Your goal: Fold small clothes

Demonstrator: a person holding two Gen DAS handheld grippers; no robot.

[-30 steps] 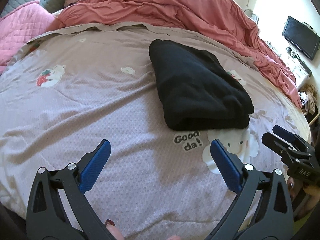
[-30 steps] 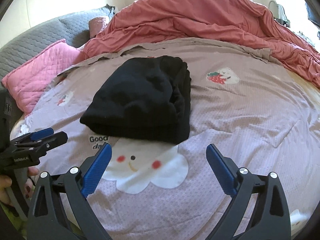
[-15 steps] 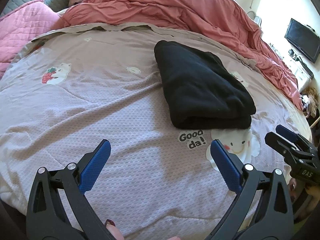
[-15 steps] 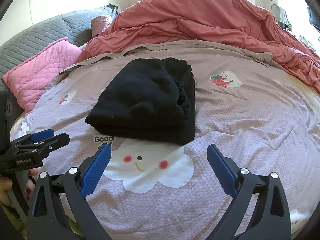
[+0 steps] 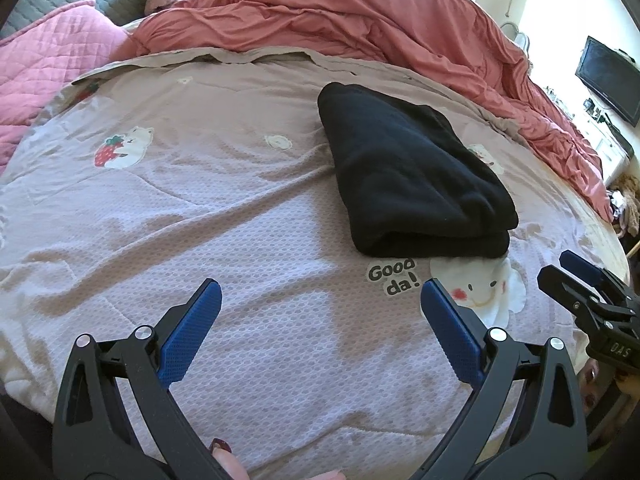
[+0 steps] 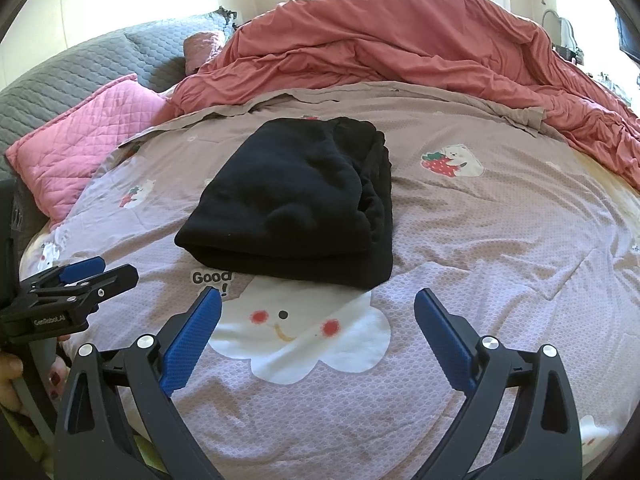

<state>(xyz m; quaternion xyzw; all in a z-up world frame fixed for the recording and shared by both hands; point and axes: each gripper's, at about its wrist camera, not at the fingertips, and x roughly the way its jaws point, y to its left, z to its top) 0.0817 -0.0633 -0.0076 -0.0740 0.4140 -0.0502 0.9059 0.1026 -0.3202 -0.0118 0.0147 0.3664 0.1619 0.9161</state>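
Since the black cloth (image 6: 292, 204) lies folded on the bed (image 6: 500, 240), we think folding is done — left gripper (image 5: 320, 320) and right gripper (image 6: 316, 320) gape empty, so next comes another piece.

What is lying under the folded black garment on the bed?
The black garment lies on the mauve printed bedsheet, overlapping the top of the white cloud print. Whatever else is beneath it is covered.

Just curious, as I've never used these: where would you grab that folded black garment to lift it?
Probably the near folded edge of the black garment, coming in low from the front. There the layers stack into a thick rounded lip facing both open grippers, so one pinch could catch every layer.
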